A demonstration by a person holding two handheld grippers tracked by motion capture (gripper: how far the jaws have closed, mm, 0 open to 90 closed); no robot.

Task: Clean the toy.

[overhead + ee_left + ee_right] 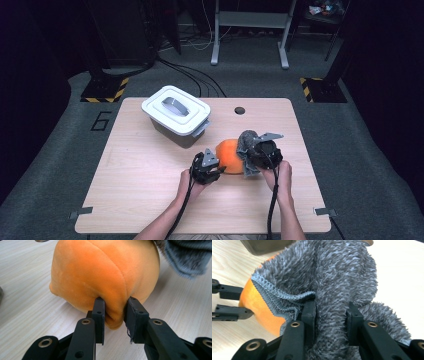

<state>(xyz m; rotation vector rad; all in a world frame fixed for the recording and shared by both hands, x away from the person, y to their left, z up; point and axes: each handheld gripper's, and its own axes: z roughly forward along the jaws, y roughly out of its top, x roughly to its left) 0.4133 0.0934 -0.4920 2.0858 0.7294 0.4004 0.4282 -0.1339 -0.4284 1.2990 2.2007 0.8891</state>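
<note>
I have the orange plush toy (230, 156) just right of the table's centre, my left gripper (113, 312) pinching a fold of it while the right gripper (331, 315) clamps the grey fleecy cloth (337, 277) draped at its 3 o'clock. Wiping looks barely begun (most plush is uncovered). The lidded white bin (176, 114) crowds 11 o'clock; the wooden table (145, 200) offers open room from 6 through 9.

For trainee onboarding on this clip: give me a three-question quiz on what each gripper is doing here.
1. True or false: the left gripper pinches a fold of the orange plush toy.
2. What does the right gripper hold? A) the box lid B) the grey fluffy cloth C) nothing
3. Where does the white lidded box stand relative to the toy in the high view?

Key
1. True: the plush bulges between the pads.
2. B: cloth is bunched between the pads and lies against the toy.
3. Behind it, to the left, apart from it, lid on.
</note>
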